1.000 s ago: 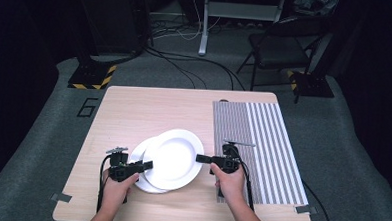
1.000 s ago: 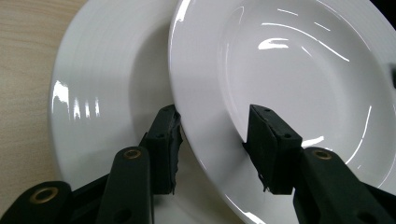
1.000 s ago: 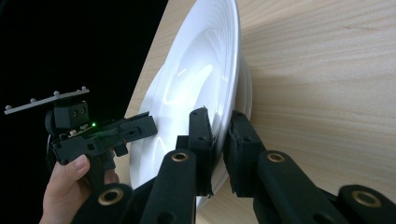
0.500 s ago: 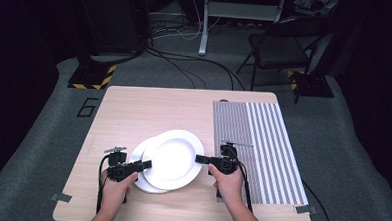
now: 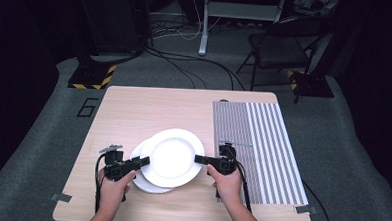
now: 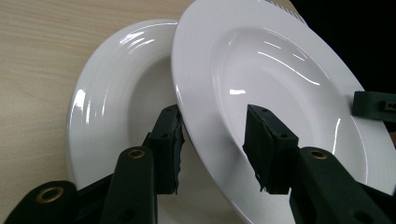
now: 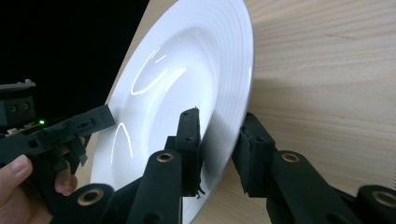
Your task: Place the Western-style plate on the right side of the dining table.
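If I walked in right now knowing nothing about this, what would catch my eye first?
Two white plates at the near middle of the wooden table: the upper plate overlaps the lower plate. A hand-held gripper sits at each side, the left gripper and right gripper, both with the upper plate's rim between their jaws. A striped mat covers the table's right side.

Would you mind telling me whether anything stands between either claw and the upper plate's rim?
Nothing visible does. The left claw straddles the upper plate at its rim, above the lower plate. The right claw has the opposite rim between its jaws, which have just been opening.
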